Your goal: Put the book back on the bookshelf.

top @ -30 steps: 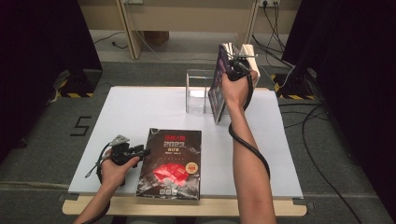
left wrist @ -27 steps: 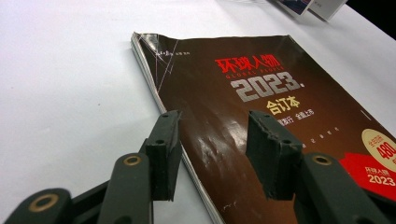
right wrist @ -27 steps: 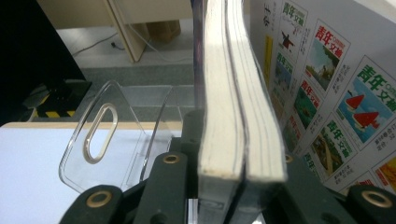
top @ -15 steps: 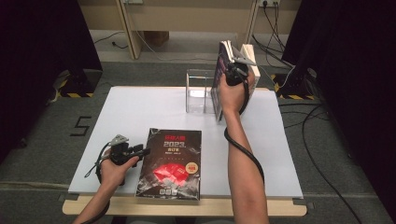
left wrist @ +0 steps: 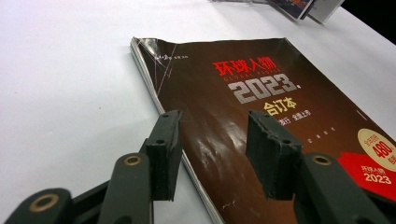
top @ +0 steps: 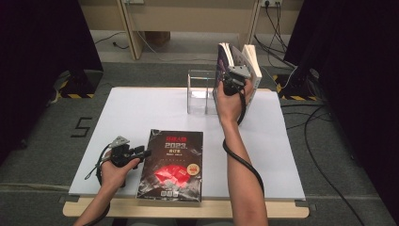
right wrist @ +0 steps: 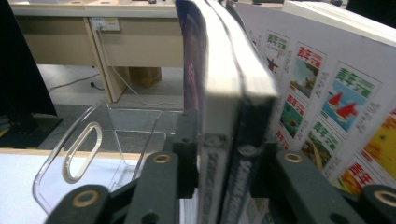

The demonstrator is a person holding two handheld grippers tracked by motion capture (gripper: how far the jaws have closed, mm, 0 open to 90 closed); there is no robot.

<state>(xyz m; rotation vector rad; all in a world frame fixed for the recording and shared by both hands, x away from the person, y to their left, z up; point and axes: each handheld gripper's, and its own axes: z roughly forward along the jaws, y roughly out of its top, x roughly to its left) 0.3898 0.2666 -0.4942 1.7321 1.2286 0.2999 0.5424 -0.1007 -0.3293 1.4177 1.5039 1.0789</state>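
Observation:
My right gripper (top: 231, 84) is at the far side of the white table (top: 141, 108), its jaws either side of two upright books (top: 225, 56) pressed together. In the right gripper view the pads flank both spines (right wrist: 219, 84). The jaws have just been opening, and the books still stand between them. Beside them leans a white-covered book (right wrist: 327, 93) printed with small pictures. My left gripper (top: 142, 153) rests open near the front edge, one jaw over the table and the other over a dark "2023" magazine (left wrist: 261, 93) lying flat.
A clear plastic book stand (top: 200, 92) with an oval cut-out (right wrist: 84, 154) stands just left of the upright books. Cables lie on the grey floor around the table. A wooden desk stands behind.
The right hand has sunk a little with the books, and its jaws stand slightly wider. The left hand and the magazine have not moved.

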